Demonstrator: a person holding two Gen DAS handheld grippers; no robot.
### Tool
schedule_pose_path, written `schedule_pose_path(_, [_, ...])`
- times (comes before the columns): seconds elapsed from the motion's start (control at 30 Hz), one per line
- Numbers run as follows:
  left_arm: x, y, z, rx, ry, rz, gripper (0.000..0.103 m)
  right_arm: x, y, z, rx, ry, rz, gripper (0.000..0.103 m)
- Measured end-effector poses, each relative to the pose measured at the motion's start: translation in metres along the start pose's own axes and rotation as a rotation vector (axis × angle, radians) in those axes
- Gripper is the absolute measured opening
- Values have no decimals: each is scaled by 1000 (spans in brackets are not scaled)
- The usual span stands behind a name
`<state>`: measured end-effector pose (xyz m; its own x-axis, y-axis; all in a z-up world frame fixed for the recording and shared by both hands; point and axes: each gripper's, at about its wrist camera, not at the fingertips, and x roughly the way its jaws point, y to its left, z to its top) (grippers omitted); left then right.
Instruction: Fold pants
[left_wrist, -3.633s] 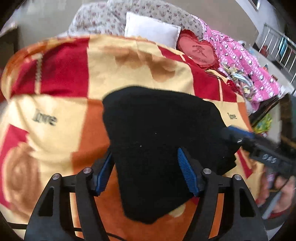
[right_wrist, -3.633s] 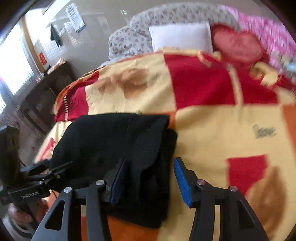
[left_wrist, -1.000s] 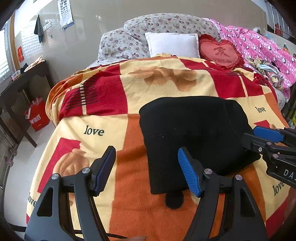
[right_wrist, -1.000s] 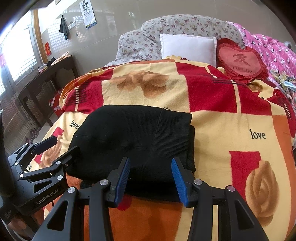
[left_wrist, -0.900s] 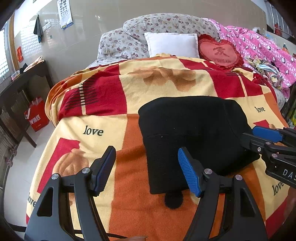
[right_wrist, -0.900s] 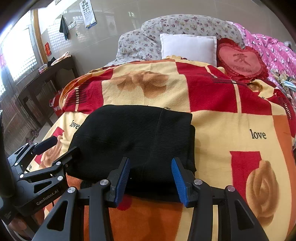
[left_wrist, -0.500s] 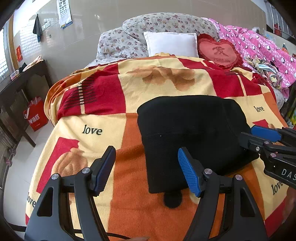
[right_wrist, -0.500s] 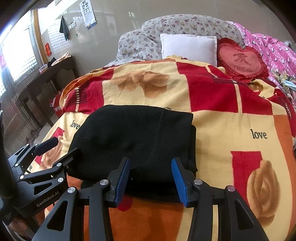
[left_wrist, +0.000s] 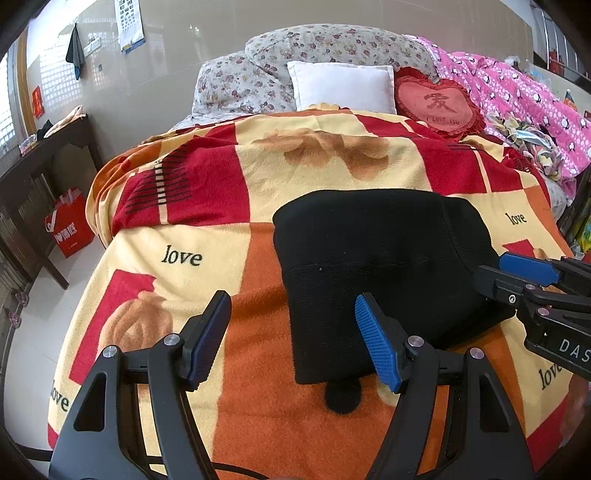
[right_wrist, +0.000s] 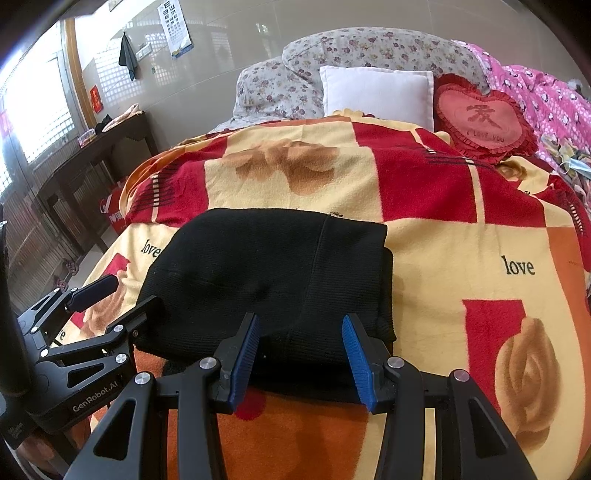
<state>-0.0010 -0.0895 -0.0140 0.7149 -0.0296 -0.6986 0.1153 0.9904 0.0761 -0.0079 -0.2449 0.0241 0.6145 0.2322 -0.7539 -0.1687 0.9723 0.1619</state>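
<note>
The black pants (left_wrist: 380, 251) lie as a folded, roughly square bundle on the red, yellow and orange blanket (left_wrist: 207, 206). My left gripper (left_wrist: 291, 325) hovers open over the bundle's near left edge, gripping nothing. In the right wrist view the pants (right_wrist: 266, 273) fill the middle. My right gripper (right_wrist: 301, 332) hangs open above their near edge, with nothing pinched between its blue pads (right_wrist: 245, 354). The right gripper (left_wrist: 524, 273) also shows at the right edge of the left wrist view. The left gripper (right_wrist: 99, 291) shows at the left of the right wrist view.
A white pillow (left_wrist: 340, 86), floral pillows (left_wrist: 332, 46) and a red heart cushion (left_wrist: 439, 103) sit at the head of the bed. A pink quilt (left_wrist: 524, 92) is heaped on the right. A dark wooden table (left_wrist: 40, 158) and a red bag (left_wrist: 70, 229) stand on the left.
Since the oldest frames both grippers have drawn back from the pants, which now lie flat and folded. Over the last second nothing has visibly moved.
</note>
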Motion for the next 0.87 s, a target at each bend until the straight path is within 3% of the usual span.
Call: schedule_pose_path(0.87, [-5, -5, -4, 7, -23, 4, 70, 4, -2, -3, 7, 9, 9, 45])
